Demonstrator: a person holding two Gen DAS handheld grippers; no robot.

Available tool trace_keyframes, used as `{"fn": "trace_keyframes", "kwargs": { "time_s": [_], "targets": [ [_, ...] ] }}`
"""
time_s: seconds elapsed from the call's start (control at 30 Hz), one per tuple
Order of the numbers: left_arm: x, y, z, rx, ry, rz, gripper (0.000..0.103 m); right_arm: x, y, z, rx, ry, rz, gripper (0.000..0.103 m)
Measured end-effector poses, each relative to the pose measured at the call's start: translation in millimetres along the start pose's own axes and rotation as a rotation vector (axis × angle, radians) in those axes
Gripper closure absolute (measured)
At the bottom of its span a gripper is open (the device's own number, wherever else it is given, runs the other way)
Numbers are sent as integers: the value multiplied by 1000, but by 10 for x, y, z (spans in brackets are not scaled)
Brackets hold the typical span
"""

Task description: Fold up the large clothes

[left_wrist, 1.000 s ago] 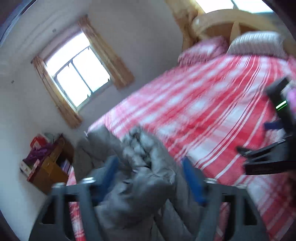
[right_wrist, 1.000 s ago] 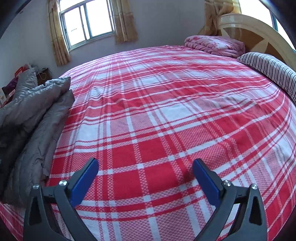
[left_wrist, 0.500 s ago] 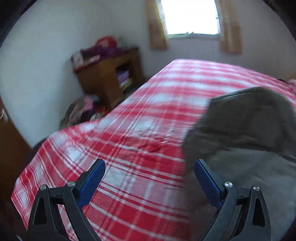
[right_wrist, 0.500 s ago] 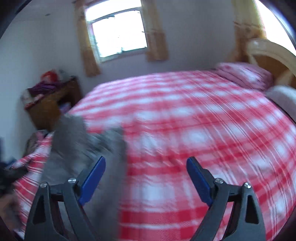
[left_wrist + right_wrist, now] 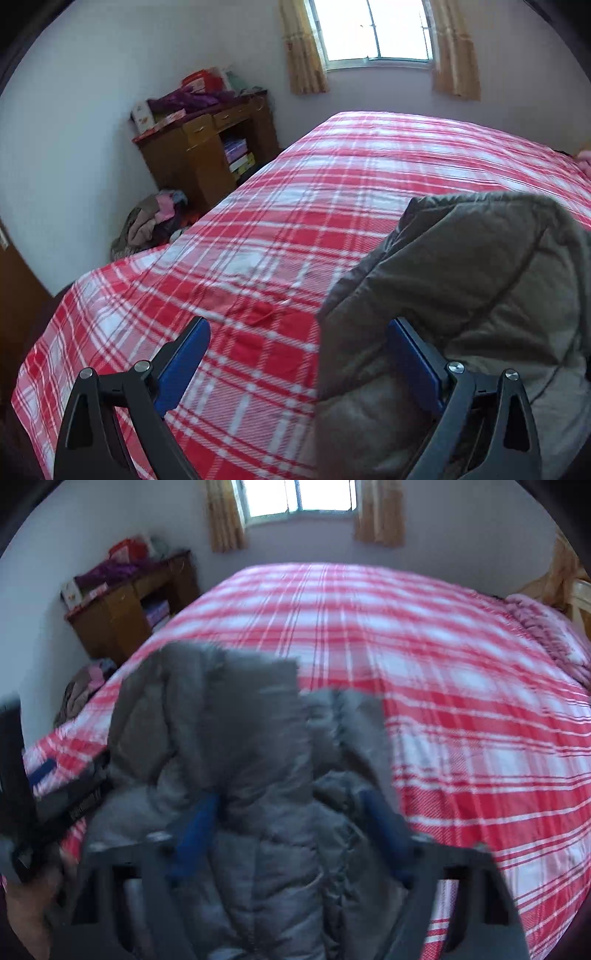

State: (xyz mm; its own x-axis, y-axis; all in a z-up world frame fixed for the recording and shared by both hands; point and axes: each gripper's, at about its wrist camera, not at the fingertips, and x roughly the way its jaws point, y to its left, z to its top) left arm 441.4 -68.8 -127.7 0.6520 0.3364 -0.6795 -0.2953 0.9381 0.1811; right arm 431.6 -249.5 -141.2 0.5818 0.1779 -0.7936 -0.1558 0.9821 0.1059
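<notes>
Grey jacket point(image 5: 258, 775) lies bunched between the right claw's point(image 5: 291, 830) spread fingers.

Bed point(image 5: 280, 236): covered by red-and-white plaid sheet, lay smooth apart from slight creases near the foot. Grey quilted jacket point(image 5: 461, 302) lay bunched on its near corner. Pink folded blanket point(image 5: 546, 635) rested at the far right edge, well apart.

Grey jacket point(image 5: 258, 775), red-white plaid bedspread point(image 5: 258, 258)
</notes>
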Motion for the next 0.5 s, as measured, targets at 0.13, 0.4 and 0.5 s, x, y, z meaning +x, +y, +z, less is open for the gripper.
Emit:
{"fn": "trace_keyframes", "kwargs": {
  "time_s": [0.13, 0.4, 0.5],
  "targets": [
    [-328, -203, 16, 62, -101, -18, 6, -162, -104, -142, 26, -52, 60, 90],
    [-362, -902, -207, 264, -171, 13, 6, -81, -534, -545, 224, -94, 80, 89],
    [-313, -1002, -242, 264, -165, 0, 6, -2, -678, -703, 274, -109, 99, 89]
  ]
}}
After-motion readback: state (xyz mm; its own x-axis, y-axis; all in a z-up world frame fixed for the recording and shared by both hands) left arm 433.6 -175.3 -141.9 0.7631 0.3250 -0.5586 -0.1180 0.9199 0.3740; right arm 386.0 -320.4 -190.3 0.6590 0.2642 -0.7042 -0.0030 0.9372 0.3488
